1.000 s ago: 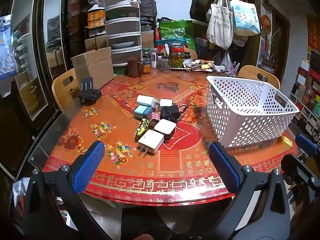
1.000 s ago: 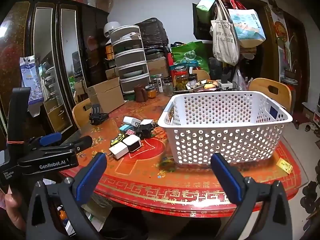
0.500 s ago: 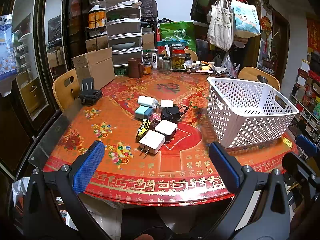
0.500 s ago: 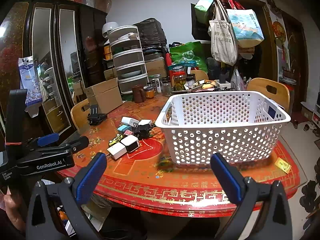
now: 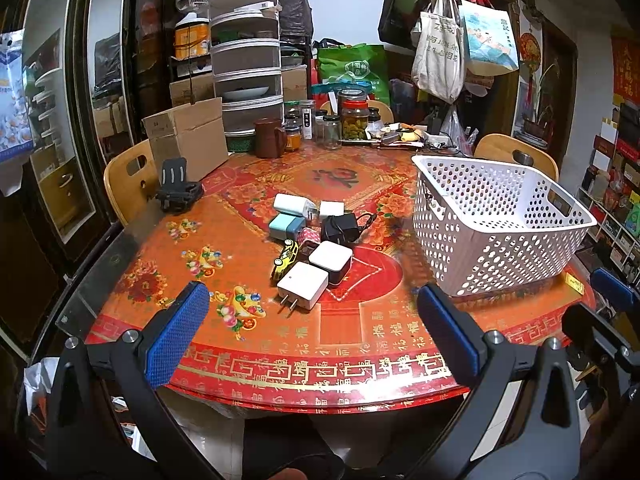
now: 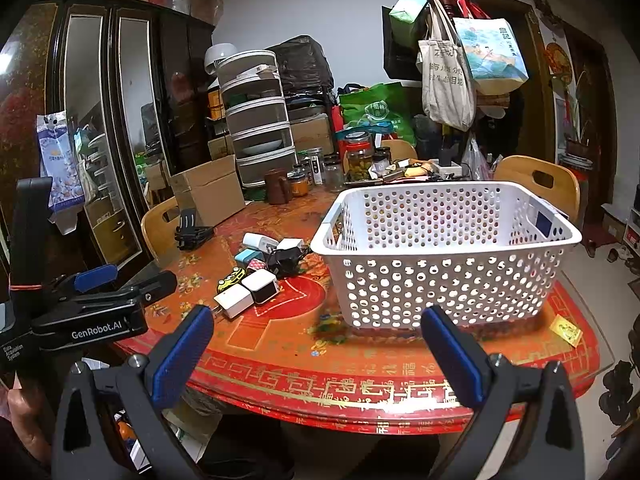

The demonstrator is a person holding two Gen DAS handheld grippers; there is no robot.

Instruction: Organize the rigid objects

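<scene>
A cluster of chargers lies mid-table: a white plug adapter (image 5: 303,291) nearest me, a white-and-black cube (image 5: 331,261), a teal adapter (image 5: 285,227), a black adapter with cord (image 5: 341,229) and a yellow toy car (image 5: 285,263). To their right stands a white perforated basket (image 5: 496,224), seen empty in the right wrist view (image 6: 444,256). My left gripper (image 5: 312,332) hovers open at the table's near edge, before the cluster. My right gripper (image 6: 316,350) is open in front of the basket, holding nothing. The left tool (image 6: 92,312) shows at the right view's left.
A round red table (image 5: 360,352) carries jars (image 5: 354,120), a brown mug (image 5: 269,138), a cardboard box (image 5: 188,136) and a black clip stand (image 5: 176,188) along its far and left sides. Wooden chairs (image 5: 128,180) ring it. A yellow tag (image 6: 566,330) lies right of the basket.
Both views have shifted only slightly; the left camera drifted a little. Objects on the table stayed put and both grippers stayed open.
</scene>
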